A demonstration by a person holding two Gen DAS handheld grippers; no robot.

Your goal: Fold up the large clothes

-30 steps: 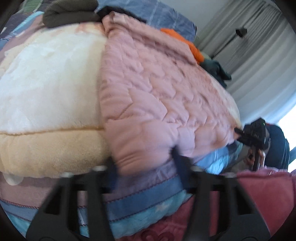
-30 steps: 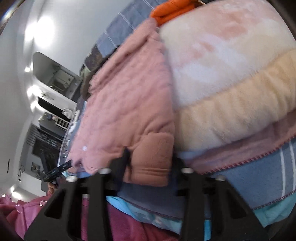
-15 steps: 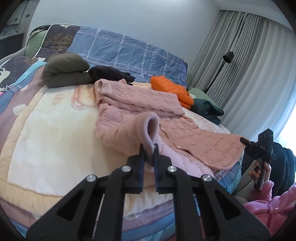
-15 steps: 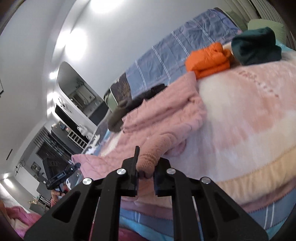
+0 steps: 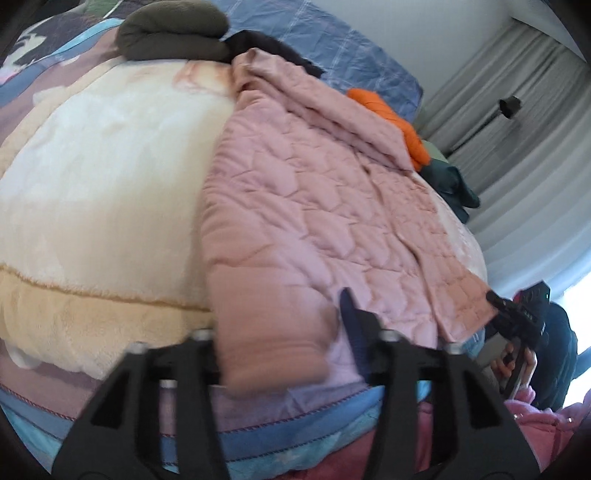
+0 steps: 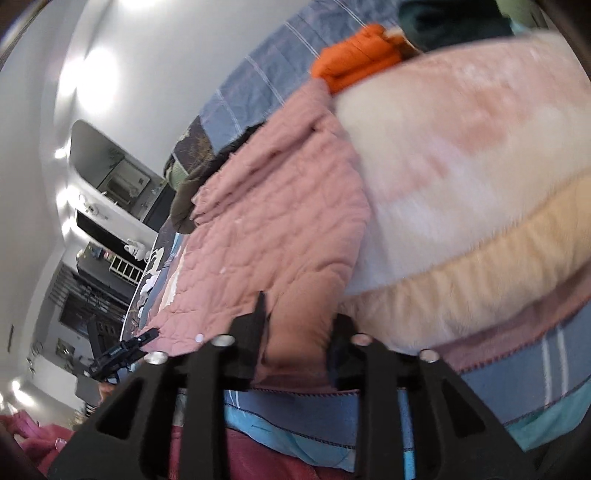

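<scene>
With both cuffs between opening jaws of my left gripper and right gripper, I fear the jacket slumps off the bed's near edge.

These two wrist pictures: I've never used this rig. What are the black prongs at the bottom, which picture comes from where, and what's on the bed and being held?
There is no robot arm: a person carries a two-finger gripper in each hand, and each gripper has a wide-angle camera looking along its fingers. The black prongs at the bottom are those fingers.

The left wrist picture shows the left gripper; the right wrist picture shows the right gripper. Each also catches the other gripper off to the side.

On the bed, a pink quilted garment lies spread over a cream fleece blanket. Behind it sit folded clothes: an olive bundle, an orange one and a dark teal one.

Each gripper has a cuff end of the pink garment between its fingers, and both sets of jaws are opening. The blur hides whether the pads press the cloth.
</scene>
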